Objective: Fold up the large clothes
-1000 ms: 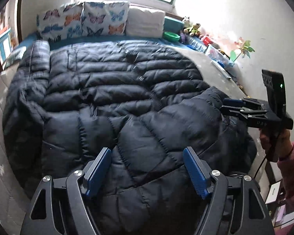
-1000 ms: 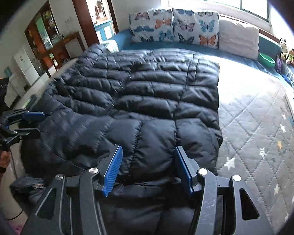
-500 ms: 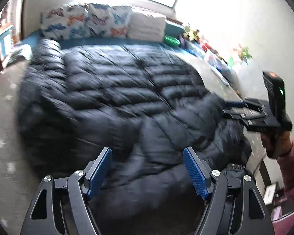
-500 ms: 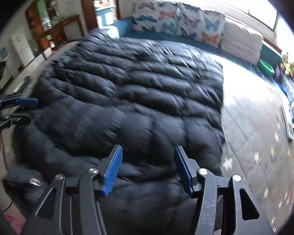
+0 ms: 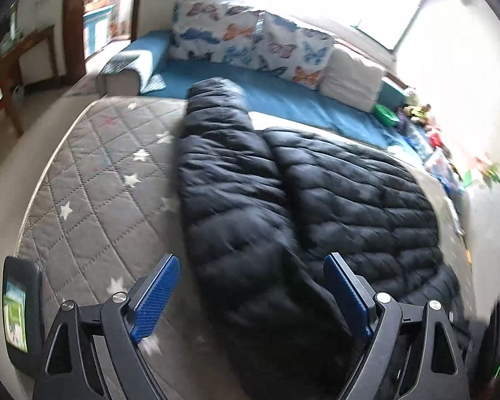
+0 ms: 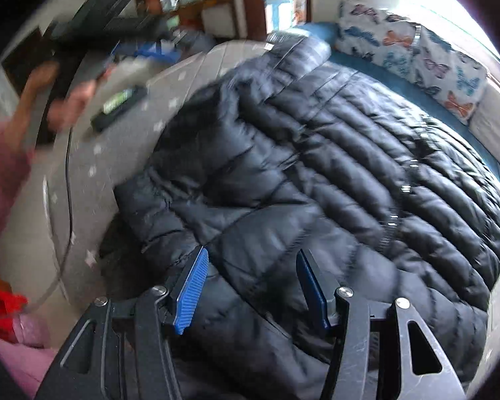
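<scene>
Two grippers over black puffer jacket (image 5: 316,193), left gripper (image 5: 250,296) fingers spreading wide, right gripper (image 6: 250,290) fingers half-spread, neither gripping.

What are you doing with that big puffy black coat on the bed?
A person is folding a large black puffer jacket spread out on a grey quilted bed cover with stars. They hold a gripper in each hand. The left gripper hangs over the jacket's near edge, its jaws opening with nothing pinched. The right gripper hovers open above the jacket too. Neither is gripping the jacket at this moment.
</scene>
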{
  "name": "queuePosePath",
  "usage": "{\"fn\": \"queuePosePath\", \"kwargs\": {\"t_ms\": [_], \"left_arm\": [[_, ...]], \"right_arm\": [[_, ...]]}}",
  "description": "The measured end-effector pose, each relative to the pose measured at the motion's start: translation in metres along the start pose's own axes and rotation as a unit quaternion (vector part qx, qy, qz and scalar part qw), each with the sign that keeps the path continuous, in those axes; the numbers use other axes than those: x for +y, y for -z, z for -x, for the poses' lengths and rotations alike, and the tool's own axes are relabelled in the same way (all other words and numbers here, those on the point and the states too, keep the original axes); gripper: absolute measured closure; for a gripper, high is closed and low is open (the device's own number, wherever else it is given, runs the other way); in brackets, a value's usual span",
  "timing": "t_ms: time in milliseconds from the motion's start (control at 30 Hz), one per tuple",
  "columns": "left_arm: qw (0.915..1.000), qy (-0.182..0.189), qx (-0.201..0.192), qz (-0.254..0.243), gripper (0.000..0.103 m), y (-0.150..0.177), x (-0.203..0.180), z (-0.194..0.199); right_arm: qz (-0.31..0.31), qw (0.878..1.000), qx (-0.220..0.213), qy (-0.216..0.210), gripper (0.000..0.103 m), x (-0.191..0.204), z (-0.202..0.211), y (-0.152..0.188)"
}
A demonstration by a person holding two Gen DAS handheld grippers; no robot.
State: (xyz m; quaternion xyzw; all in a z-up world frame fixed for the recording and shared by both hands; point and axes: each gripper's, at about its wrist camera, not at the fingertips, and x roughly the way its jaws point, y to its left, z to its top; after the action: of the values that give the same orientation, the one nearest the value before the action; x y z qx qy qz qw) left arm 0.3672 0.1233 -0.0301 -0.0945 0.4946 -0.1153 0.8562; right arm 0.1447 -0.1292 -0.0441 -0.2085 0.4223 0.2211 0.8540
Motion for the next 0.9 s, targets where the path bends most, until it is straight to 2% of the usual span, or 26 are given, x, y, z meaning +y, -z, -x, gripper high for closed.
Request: {"fn": "queuePosePath", "kwargs": {"t_ms": [133,367,400,433,467,533,567,633,700,800,900], "left_arm": [[0.9992,0.007,0.019,0.034,0.009,-0.028,0.028,-0.04],[0.9925,0.039,0.035,0.11,0.01,-0.059,0.064,-0.104],[0.9908,0.048,0.044,0.119,0.015,-0.062,0.068,-0.114],[0.99,0.056,0.049,0.12,0.026,-0.064,0.069,-0.122],[0.9895,0.061,0.053,0.12,0.033,-0.064,0.069,-0.126],[0.9886,0.075,0.058,0.117,0.052,-0.063,0.068,-0.135],[0.9896,0.072,0.053,0.112,0.058,-0.062,0.067,-0.135],[0.9918,0.074,0.036,0.098,0.079,-0.063,0.063,-0.128],[0.9927,0.078,0.016,0.091,0.09,-0.063,0.06,-0.117],[0.9932,0.077,-0.026,0.083,0.093,-0.064,0.055,-0.086],[0.9934,0.066,-0.07,0.061,0.093,-0.06,0.04,-0.045]], "right_arm": [[0.018,0.999,0.044,0.014,0.042,0.008,-0.025,0.003],[0.013,0.998,0.061,0.006,0.041,0.005,-0.024,-0.002],[0.014,0.998,0.063,0.006,0.041,0.005,-0.023,-0.003],[0.013,0.998,0.062,0.005,0.041,0.004,-0.023,-0.004],[0.011,0.998,0.06,0.002,0.041,0.003,-0.021,-0.005],[0.007,0.998,0.058,-0.005,0.041,0.002,-0.02,-0.009],[0.001,0.998,0.057,-0.011,0.041,0.0,-0.02,-0.01],[-0.012,0.998,0.056,-0.019,0.041,-0.006,-0.019,-0.01],[-0.022,0.998,0.053,-0.032,0.041,-0.011,-0.02,-0.009],[-0.038,0.996,0.059,-0.05,0.041,-0.019,-0.028,-0.008],[-0.053,0.996,0.046,-0.054,0.041,-0.024,-0.02,-0.009]]}}
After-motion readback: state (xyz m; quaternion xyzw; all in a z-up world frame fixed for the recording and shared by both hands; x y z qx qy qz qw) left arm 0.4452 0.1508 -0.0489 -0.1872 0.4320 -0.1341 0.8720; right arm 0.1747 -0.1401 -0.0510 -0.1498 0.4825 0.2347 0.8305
